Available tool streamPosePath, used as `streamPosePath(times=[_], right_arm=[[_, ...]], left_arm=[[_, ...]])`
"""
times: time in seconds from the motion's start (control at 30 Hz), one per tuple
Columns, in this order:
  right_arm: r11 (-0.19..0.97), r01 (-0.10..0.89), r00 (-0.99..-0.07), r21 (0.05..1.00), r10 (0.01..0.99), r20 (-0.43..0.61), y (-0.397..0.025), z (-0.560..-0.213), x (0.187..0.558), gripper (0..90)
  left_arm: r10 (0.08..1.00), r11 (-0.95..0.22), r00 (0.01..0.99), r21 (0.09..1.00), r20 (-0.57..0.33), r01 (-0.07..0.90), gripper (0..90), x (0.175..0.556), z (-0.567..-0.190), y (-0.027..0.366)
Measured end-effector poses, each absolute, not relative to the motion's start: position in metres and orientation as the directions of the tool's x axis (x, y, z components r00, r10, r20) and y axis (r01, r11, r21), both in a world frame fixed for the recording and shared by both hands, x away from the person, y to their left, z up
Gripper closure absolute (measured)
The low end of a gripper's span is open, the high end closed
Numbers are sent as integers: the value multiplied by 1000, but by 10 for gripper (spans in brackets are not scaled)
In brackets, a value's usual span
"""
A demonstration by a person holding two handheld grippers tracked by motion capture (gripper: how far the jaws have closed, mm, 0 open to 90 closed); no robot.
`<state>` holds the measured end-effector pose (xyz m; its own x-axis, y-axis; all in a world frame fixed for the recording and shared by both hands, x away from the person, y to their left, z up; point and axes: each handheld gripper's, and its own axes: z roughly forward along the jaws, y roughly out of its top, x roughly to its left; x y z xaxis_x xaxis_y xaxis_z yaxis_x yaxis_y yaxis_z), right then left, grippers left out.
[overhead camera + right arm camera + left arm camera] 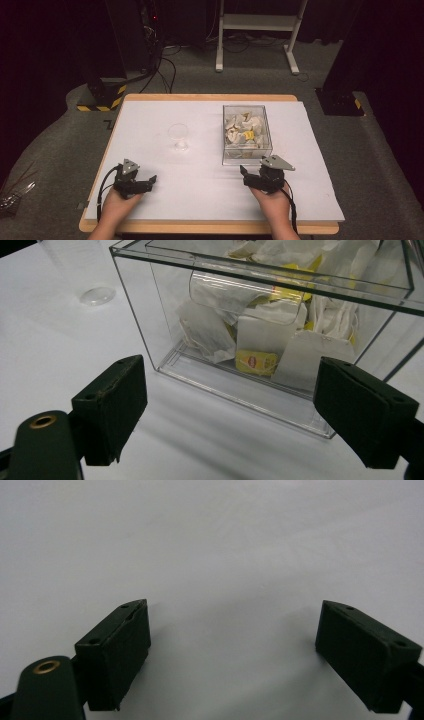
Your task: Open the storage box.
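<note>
- The person stands at the near edge of the desk (150, 107), which is covered in white, with a gripper in each hand, both resting low over the surface.
- The left gripper (148, 181) sits near the front left part of the desk with its jaws spread wide; in the left gripper view there is bare white surface between them and nothing held.
- The right gripper (248, 176) sits just in front of the clear box (247, 134), jaws also spread wide and empty; the right gripper view looks straight at the box's near wall (240, 385).
- The box stands right of the desk's middle and holds a loose heap of tea bags (210, 332), with a yellow tag (256, 361) lying low against the near wall.
- A clear lid seems to lie across the top of the box, though I cannot tell for sure from here.
- An empty glass (178, 136) stands upright left of the box, well apart from both grippers.
- My reading is that the work is at its very start: nothing is picked up yet, and the likely aim is to get a tea bag from the box to the glass.
- The next move probably calls for the right gripper to rise over the box's rim, deal with any lid, and come down on one bag or its string, while the left gripper steadies the box or glass.
</note>
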<state>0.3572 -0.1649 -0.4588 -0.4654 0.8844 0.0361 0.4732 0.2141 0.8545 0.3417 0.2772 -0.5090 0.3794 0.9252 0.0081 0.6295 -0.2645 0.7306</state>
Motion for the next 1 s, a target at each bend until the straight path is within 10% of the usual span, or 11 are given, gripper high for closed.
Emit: streamPosePath(times=[1.0], right_arm=[[161, 446, -448, 880, 892, 64, -157, -457, 380, 339]], left_arm=[[925, -268, 380, 731, 13, 627, 151, 341, -509, 277]])
